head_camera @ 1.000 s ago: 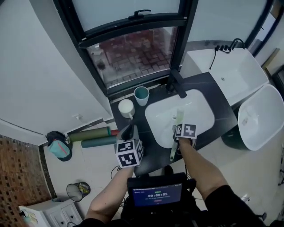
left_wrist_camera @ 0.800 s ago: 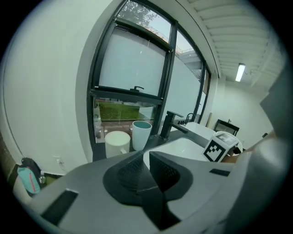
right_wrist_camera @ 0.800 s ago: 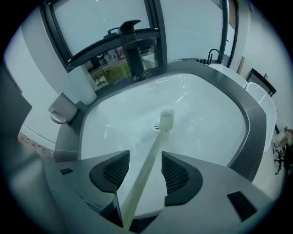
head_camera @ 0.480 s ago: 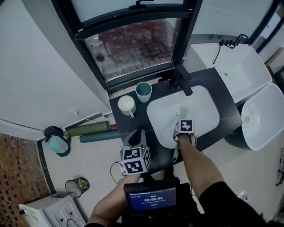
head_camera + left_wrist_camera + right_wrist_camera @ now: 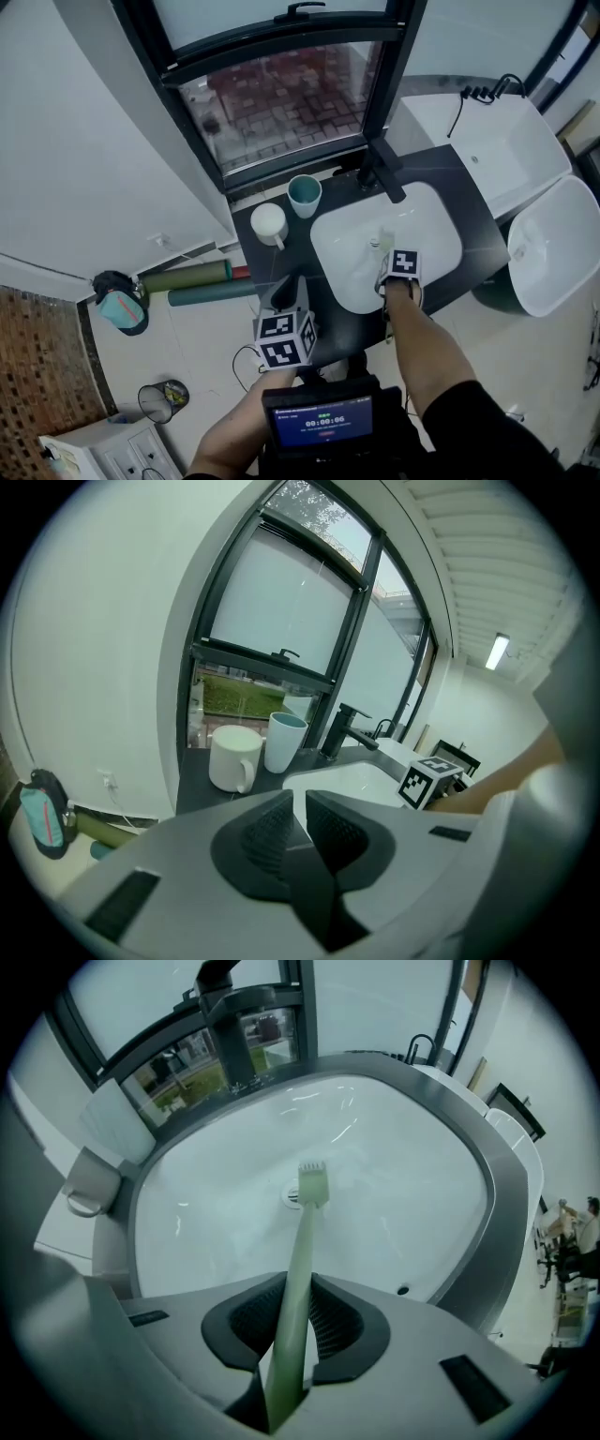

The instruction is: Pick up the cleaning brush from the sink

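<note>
The cleaning brush (image 5: 302,1232) is in the white sink (image 5: 412,1185), with its bristles by the drain. The right gripper (image 5: 298,1309) has just closed its jaws on the green handle, so the grasp seems made and lifting is next. The left gripper (image 5: 298,829) is almost closed and empty.

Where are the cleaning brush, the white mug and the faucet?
cleaning brush (image 5: 300,1241): right gripper view, on its pale green handle.
white mug (image 5: 232,757): left gripper view, on its side wall.
faucet (image 5: 384,176): head view, on its black spout.
</note>
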Tool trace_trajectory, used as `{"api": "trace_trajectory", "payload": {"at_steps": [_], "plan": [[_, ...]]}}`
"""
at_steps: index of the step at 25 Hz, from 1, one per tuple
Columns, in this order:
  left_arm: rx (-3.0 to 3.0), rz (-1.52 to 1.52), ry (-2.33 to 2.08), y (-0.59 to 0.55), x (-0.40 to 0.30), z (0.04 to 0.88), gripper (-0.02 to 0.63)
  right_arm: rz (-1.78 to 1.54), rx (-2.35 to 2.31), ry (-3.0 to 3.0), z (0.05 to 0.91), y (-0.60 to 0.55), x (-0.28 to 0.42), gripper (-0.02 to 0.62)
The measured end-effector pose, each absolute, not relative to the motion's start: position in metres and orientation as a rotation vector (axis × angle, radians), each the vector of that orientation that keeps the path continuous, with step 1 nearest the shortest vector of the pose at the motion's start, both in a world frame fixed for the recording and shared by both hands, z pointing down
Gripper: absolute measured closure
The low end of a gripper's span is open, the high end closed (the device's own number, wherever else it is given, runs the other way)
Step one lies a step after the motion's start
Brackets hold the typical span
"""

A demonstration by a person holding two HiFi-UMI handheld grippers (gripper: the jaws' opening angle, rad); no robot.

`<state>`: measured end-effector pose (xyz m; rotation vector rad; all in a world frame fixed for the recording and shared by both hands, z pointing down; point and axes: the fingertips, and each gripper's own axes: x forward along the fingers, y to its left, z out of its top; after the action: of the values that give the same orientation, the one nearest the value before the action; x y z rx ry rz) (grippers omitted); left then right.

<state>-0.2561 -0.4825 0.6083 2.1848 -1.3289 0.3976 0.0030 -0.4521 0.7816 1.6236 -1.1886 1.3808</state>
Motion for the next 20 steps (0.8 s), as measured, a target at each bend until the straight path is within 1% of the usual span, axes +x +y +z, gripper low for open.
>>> {"api": "trace_trajectory", "payload": {"at_steps": [12,15,20], "plan": [[2.277,0.318,-1.256,-0.446,-0.235,0.551,0.566,1.426,1.735,-1.454,0.686,-0.418,0.003,0.558],[2.281,0.288,-1.248,-0.419,-0.218,0.534,0.567,1.439,1.744,-1.571,0.658,-0.39,0.015,0.558],[2.277,0.224,-1.262,-0.357,-0.173,0.5,0.595,1.383,1.706,-1.786,0.612,-0.335,0.056,0.558]]}}
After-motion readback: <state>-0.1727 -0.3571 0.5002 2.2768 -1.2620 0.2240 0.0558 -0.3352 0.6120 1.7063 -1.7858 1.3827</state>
